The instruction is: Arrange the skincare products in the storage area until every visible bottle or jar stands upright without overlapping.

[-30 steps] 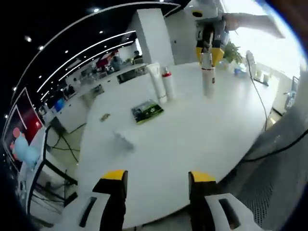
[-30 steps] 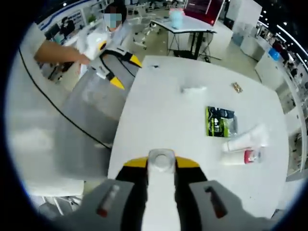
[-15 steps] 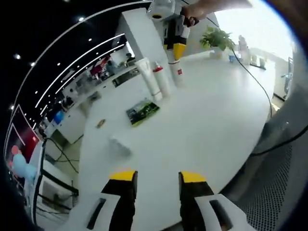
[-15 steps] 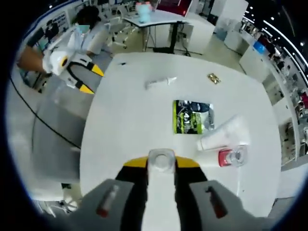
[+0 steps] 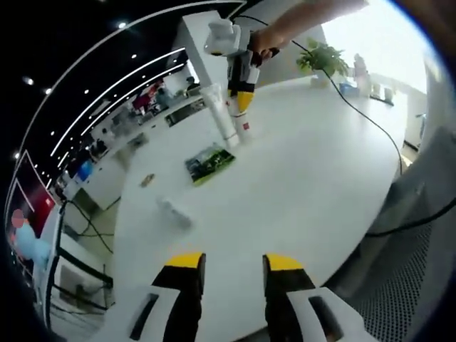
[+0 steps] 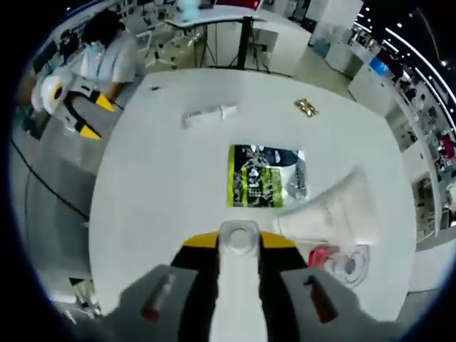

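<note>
White bottle (image 6: 237, 285) sits clamped in the right gripper (image 6: 239, 246), beside the standing tube (image 6: 335, 210); left gripper (image 5: 229, 267) gapes empty.

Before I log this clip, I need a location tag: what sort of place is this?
Probably an open-plan office or showroom, not a home: a large white table, rows of ceiling strip lights, and more desks standing on an open floor beyond.
</note>
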The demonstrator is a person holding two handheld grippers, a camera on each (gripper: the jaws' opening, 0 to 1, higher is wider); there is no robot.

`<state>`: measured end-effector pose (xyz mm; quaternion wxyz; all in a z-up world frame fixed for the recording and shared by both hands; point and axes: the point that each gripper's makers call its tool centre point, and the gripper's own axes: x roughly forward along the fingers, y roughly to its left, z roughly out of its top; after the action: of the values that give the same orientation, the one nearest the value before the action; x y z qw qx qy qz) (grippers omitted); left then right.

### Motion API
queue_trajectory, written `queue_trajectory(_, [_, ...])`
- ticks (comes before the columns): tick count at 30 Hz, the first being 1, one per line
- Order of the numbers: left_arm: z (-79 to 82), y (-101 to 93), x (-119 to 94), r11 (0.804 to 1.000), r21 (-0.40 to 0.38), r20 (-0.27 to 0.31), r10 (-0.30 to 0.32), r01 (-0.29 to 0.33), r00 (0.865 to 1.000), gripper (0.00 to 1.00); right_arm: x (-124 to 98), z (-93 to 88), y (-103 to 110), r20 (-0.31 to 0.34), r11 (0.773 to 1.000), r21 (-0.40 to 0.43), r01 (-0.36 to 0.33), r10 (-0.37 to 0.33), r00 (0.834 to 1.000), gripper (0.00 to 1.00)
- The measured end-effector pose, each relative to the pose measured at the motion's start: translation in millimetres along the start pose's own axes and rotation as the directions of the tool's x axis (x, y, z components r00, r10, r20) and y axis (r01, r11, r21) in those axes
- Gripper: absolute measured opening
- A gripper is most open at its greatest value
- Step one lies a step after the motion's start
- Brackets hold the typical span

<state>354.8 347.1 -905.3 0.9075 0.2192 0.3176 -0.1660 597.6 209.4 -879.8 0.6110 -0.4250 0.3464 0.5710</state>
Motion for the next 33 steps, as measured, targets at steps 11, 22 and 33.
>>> queue_trajectory(11, [-6.1, 0.7, 2, 1.0, -0.027, -0.015, -0.013, 0.012, 1.0, 0.33, 14, -3.3, -13, -0.015, 1.0, -0.017, 0.002, -0.002, 1.0, 0.2])
queue_trajectory(22, [-8.0, -0.2, 2, 0.999, -0.031, -0.025, -0.018, 0.017, 1.0, 0.33, 23, 1.2, -17, -0.029, 0.999, -0.05, 0.0, -0.001, 1.0, 0.2])
queue_trajectory(33, [-9.0, -1.1, 2, 0.999, -0.029, -0.028, -0.02, 0.019, 0.999, 0.32, 24, -0.7, -24, -0.045, 1.0, -0.031, 0.002, -0.004, 0.999, 0.21])
